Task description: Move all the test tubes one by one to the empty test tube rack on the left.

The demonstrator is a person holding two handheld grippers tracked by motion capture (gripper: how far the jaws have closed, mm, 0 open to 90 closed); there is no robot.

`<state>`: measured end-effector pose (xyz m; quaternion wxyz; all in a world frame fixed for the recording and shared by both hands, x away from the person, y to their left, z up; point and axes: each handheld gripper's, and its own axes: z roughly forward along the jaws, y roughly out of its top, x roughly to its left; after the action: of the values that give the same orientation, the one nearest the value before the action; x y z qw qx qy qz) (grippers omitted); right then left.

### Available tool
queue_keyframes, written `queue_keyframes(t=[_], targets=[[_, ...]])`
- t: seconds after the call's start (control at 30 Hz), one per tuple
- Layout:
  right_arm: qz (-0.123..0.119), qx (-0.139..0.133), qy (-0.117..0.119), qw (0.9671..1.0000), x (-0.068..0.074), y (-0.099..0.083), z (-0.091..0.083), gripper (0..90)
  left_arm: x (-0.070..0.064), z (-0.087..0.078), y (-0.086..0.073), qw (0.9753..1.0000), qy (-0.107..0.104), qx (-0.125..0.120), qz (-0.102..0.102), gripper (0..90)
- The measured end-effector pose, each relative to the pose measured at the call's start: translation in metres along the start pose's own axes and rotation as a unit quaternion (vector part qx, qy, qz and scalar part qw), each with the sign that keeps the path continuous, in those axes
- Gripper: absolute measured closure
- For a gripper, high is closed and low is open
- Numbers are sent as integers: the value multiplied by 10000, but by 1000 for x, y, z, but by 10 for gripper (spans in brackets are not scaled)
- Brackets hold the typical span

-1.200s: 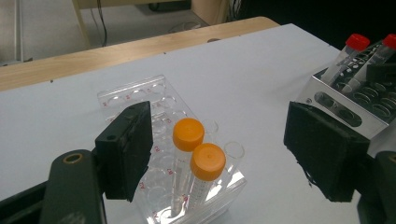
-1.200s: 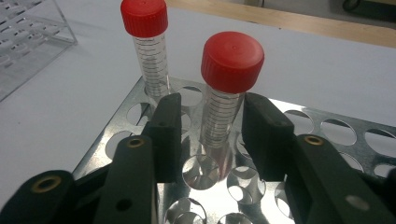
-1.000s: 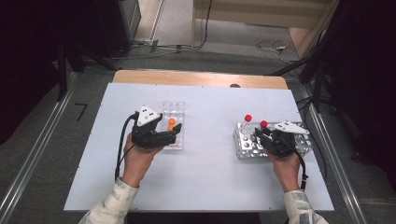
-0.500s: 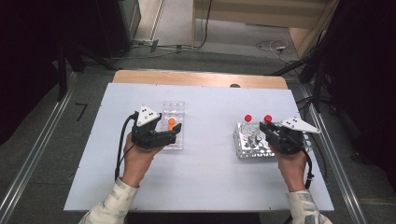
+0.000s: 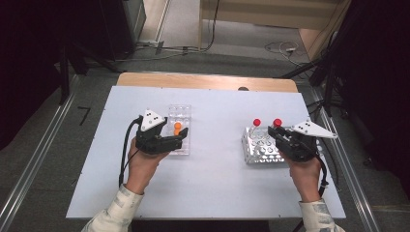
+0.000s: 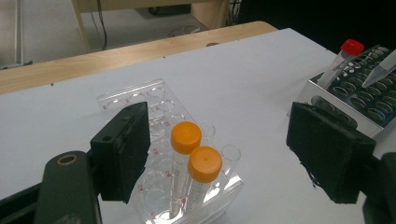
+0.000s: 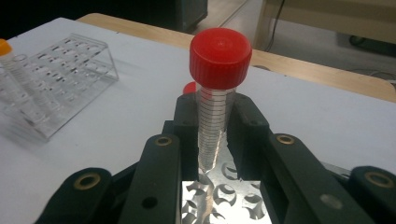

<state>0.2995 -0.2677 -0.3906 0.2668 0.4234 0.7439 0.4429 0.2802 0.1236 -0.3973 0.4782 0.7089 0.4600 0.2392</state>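
Now, from the high view, the right gripper (image 5: 279,137) has moved toward the table's right edge, holding a red-capped tube (image 5: 277,123) over the metal rack (image 5: 256,150). Its own view shows the jaws clamped on that tube, tip just above a hole. The left gripper (image 6: 224,158) waits, jaws apart, around the orange-capped tubes (image 6: 196,156), so the clear rack (image 6: 135,100) looks like the next stop.

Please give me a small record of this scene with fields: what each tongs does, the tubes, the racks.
right tongs: shut on the red-capped clear plastic tube, its tip just above the metal rack
left tongs: open, jaws on either side of the two orange-capped clear tubes
metal rack with round holes: another red-capped tube stands in it
clear plastic rack: holds the orange-capped tubes
surface: white table
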Motion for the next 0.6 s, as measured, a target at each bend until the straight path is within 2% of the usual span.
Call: queue_keyframes(t=[0.3,0.6], targets=[[-192,-58,351,9992,23,9,-1,719,-1,0,0,10000,-26,-16,-29,221],[-486,93,799,9956,57,11,15,720,-5,0,0,10000,-72,-17,24,223]])
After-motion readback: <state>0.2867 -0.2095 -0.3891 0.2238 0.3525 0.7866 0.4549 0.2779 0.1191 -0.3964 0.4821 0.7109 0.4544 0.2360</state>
